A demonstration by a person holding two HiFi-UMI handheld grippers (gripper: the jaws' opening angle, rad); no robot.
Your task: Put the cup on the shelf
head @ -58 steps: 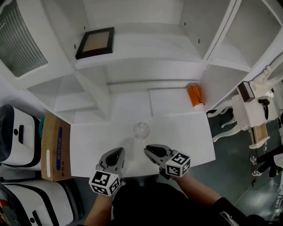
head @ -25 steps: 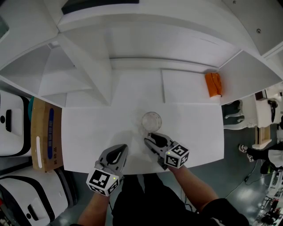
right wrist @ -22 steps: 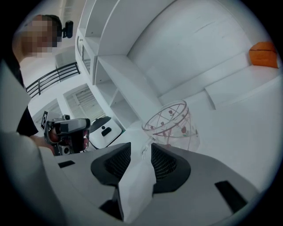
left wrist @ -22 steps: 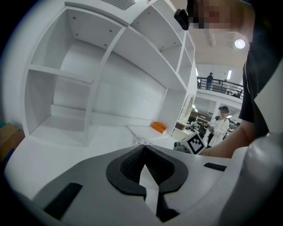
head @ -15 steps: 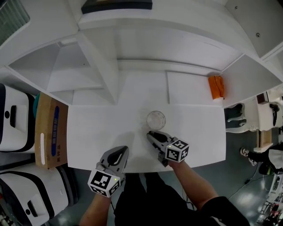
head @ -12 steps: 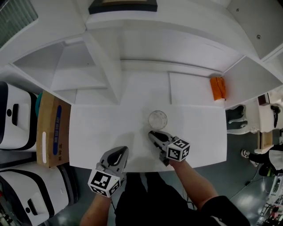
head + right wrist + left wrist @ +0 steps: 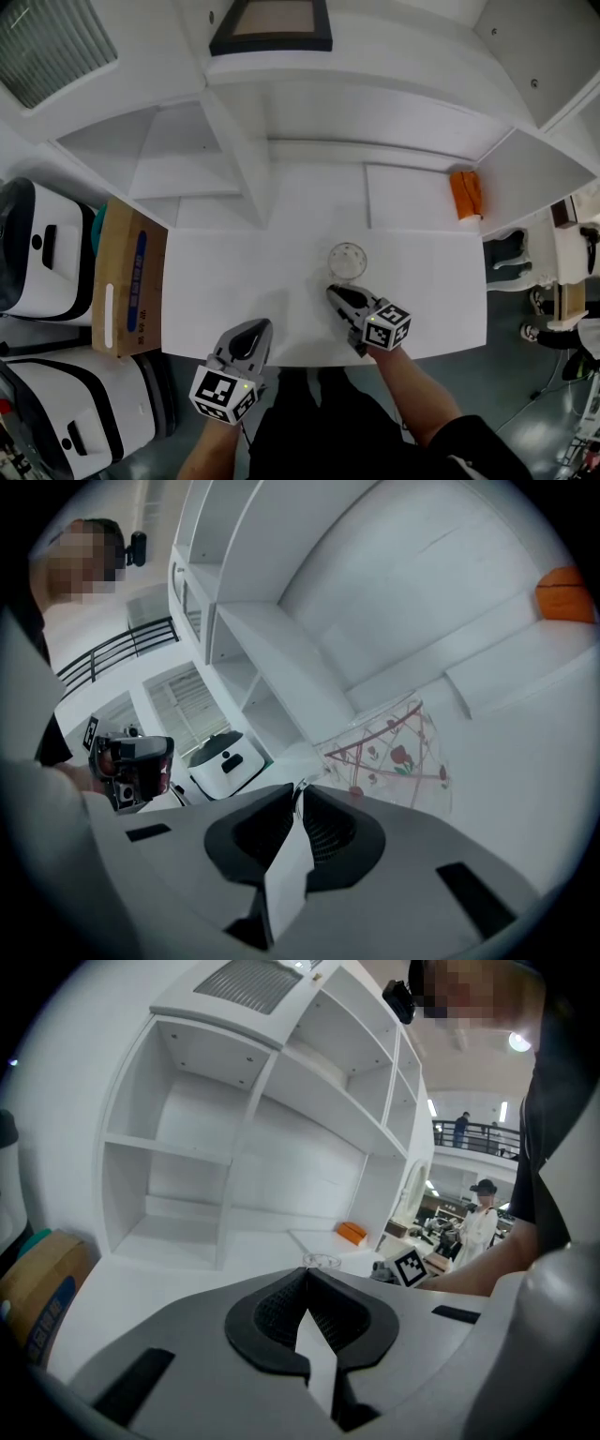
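cup: a clear thin-walled cup (image 7: pixel 347 261) printed with red flowers and lines. it stands upright, mouth up, on the white counter (image 7: pixel 225 291), towards the near edge, and is not yet on the shelf.
handling: probably light, stiff and slick. if it is glass it is brittle, so a hard pinch or a knock on a shelf board could crack it. it looks empty.
hold: the wall at the rim suits it, one pad inside and one outside, with the cup kept level when lifted.
right gripper: the right gripper (image 7: pixel 336 292) is at the cup's near side. its jaws have just been closing and look to pinch the near wall at the rim.
left gripper: the left gripper (image 7: pixel 247 330) is clenched on nothing, at the counter's near edge, well apart from the cup.
shelf: a white flat-board shelf unit (image 7: pixel 309 112) stands behind the counter, matte, with open square bays. an orange block (image 7: pixel 466 194) lies in the lower right bay.
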